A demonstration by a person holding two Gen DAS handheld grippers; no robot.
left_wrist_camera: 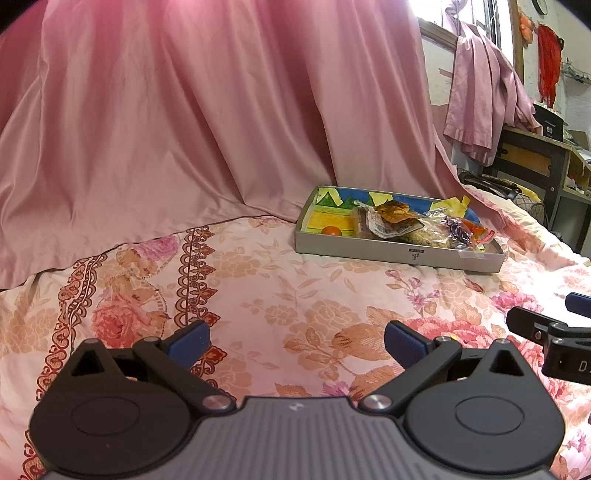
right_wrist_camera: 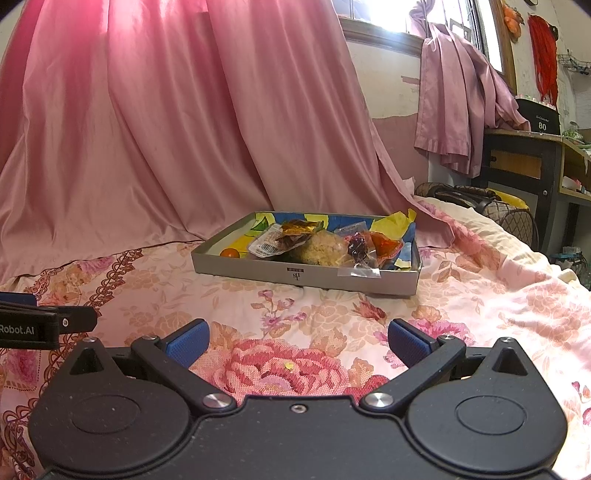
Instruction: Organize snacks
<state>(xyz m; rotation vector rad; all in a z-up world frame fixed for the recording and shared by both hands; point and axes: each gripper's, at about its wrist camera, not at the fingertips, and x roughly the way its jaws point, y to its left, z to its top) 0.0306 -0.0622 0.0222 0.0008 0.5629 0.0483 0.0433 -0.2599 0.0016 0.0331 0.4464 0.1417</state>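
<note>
While both tools hover low over the pink floral bedspread (right_wrist_camera: 332, 306), the left gripper (left_wrist_camera: 297, 343) has its blue pads spread wide w/ nothing between; right gripper (right_wrist_camera: 299, 341) likewise apart & empty. Shallow grey cardboard box w/ colourful lining (right_wrist_camera: 258, 267) sits on the bed ahead, near the pink draped curtain (right_wrist_camera: 166, 129), holding wrapped snack packets (right_wrist_camera: 321, 245) piled towards its right end & a small orange round fruit (right_wrist_camera: 231, 252) at its left end.

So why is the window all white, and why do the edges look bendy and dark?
In both views the window is blown out by daylight, which glows through the pink curtain. In both, the fisheye lens bends straight lines and darkens the corners. In the right wrist view the box of snacks looks fairly sharp; the right claw is open.
</note>
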